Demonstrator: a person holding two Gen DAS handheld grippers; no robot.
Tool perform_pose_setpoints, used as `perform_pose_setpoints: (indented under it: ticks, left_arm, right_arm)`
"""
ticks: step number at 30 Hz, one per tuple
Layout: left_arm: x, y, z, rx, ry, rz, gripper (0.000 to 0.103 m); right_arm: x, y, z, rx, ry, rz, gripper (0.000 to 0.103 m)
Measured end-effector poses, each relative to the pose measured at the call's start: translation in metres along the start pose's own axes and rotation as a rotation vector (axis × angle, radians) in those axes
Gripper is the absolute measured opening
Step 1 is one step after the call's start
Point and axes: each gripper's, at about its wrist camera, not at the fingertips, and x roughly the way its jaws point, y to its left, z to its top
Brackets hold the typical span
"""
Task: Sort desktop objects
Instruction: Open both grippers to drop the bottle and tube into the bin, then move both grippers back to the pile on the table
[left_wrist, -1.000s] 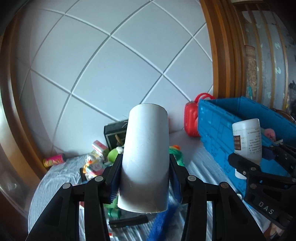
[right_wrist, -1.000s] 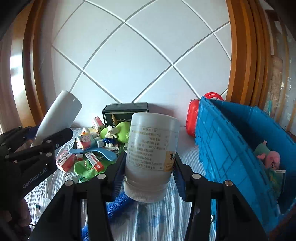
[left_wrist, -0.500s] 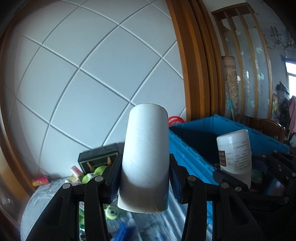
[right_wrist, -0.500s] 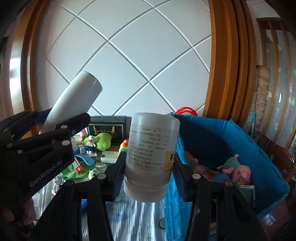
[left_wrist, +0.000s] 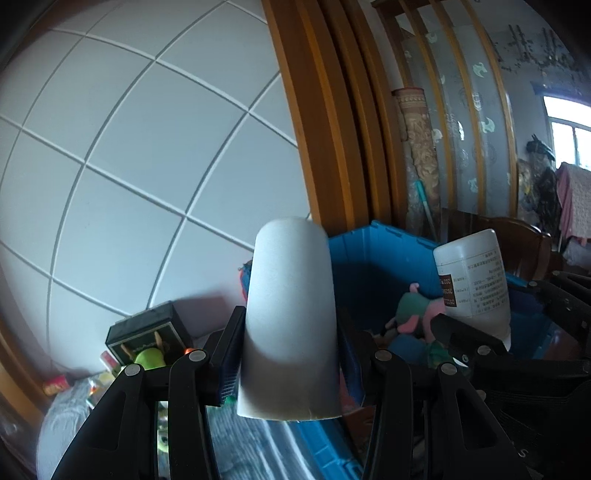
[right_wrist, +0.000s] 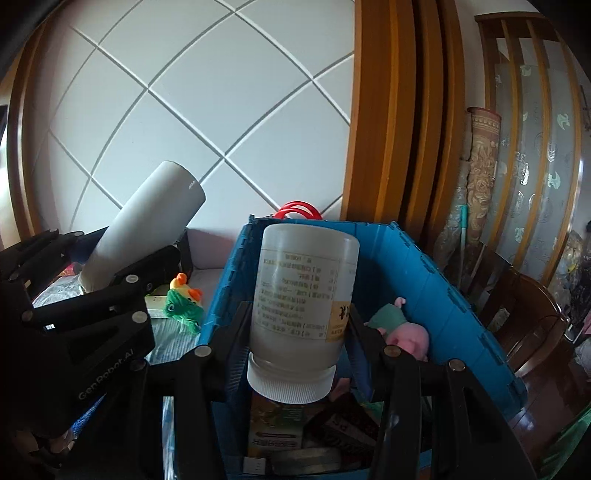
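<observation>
1. Right gripper (right_wrist: 299, 332) pinches a white pill bottle (right_wrist: 304, 291), cap toward the camera, over the blue crate (right_wrist: 436, 288).
2. Left gripper (left_wrist: 290, 354) clamps a grey tumbler (left_wrist: 291, 314) by the crate's left wall.
3. Pink plush pig (right_wrist: 406, 334) lies inside the crate.

The white plastic bottle (right_wrist: 301, 310) hides much of the blue plastic crate's (right_wrist: 436, 295) contents; its label print is unreadable.
</observation>
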Motion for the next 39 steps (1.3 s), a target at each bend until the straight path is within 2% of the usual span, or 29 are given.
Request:
perform_pose_setpoints:
  ticks: [5, 11, 13, 15, 16, 17, 30, 39]
  left_arm:
    - [0.012, -0.037, 0.010, 0.047, -0.008, 0.000, 0.045]
    - [0.034, -0.049, 0.018, 0.045, 0.017, 0.004, 0.047]
    - [0.038, -0.052, 0.019, 0.053, 0.020, 0.018, 0.070]
    - [0.041, -0.055, 0.020, 0.062, 0.011, 0.048, 0.074]
    - [0.040, -0.055, 0.019, 0.065, 0.010, 0.045, 0.074]
    - [0.040, -0.055, 0.019, 0.067, 0.010, 0.044, 0.074]
    - [0.028, -0.054, 0.007, 0.048, 0.016, 0.030, 0.074]
    - [0.005, -0.035, -0.007, -0.012, 0.001, 0.026, 0.074]
  right_arm:
    - [0.019, -0.043, -0.002, 0.026, 0.034, -0.046, 0.047]
    - [0.042, -0.081, -0.006, 0.071, 0.058, -0.100, 0.047]
    - [0.048, -0.088, -0.005, 0.089, 0.070, -0.101, 0.048]
    - [0.052, -0.094, -0.003, 0.101, 0.082, -0.104, 0.066]
    - [0.053, -0.095, -0.003, 0.096, 0.079, -0.119, 0.079]
    - [0.053, -0.095, -0.002, 0.091, 0.075, -0.130, 0.081]
    - [0.038, -0.095, -0.002, 0.089, 0.011, -0.130, 0.081]
    - [0.011, -0.071, -0.005, 0.075, -0.049, -0.138, 0.081]
